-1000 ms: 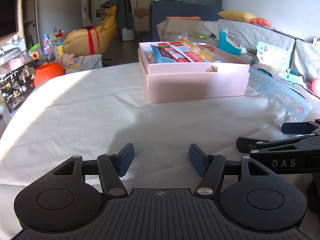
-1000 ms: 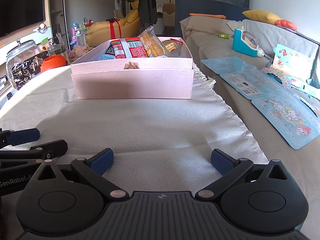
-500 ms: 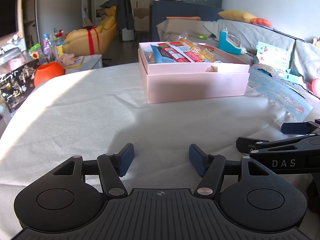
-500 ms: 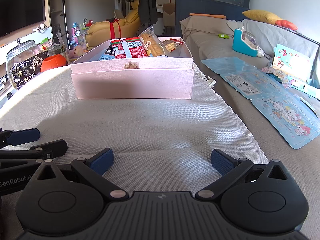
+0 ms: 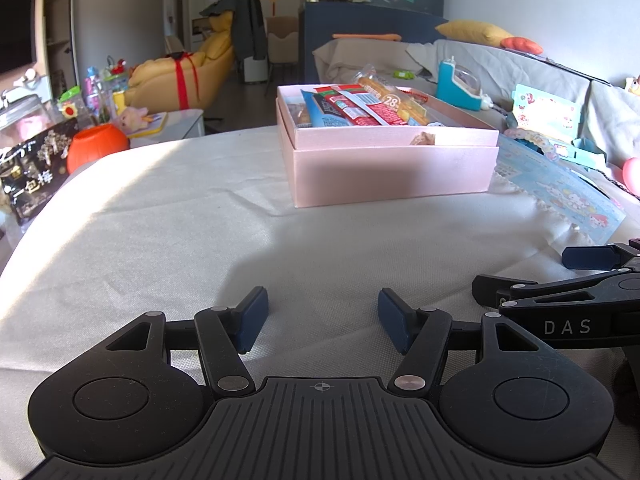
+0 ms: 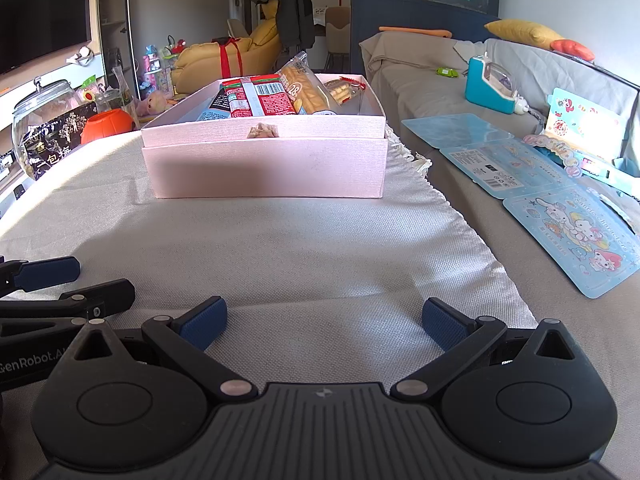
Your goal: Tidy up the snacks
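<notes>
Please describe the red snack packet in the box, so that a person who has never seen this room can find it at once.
On the cloth-covered table stands a pink box, open on top and filled with snacks. Near its middle lies the red packet, flat, with a white printed label. To its right is a clear bag of pale biscuit sticks and to its left a dark and blue packet; only this one is bright red.

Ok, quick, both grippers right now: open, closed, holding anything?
Left gripper: open, nothing between its jaws, only the cloth below.
Right gripper: open wide, nothing held.
</notes>
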The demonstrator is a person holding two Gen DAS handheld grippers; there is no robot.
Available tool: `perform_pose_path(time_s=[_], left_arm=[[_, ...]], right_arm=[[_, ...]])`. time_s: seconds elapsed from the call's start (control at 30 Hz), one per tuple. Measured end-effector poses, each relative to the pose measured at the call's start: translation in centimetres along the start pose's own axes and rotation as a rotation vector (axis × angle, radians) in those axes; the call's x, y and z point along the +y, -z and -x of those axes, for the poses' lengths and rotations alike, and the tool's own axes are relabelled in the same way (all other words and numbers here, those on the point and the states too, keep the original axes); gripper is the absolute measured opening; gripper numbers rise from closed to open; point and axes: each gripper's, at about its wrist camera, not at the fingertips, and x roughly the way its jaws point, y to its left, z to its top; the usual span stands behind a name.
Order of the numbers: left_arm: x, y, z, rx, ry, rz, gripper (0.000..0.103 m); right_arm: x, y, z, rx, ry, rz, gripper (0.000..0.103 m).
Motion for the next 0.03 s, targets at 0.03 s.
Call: perform_pose_path(time_s=[0.03], left_arm=[[-0.01, 0.0, 0.0, 0.0, -0.001, -0.001, 0.067]], right_arm=[[0.01, -0.01, 0.0, 0.0, 0.0, 0.0, 0.103]])
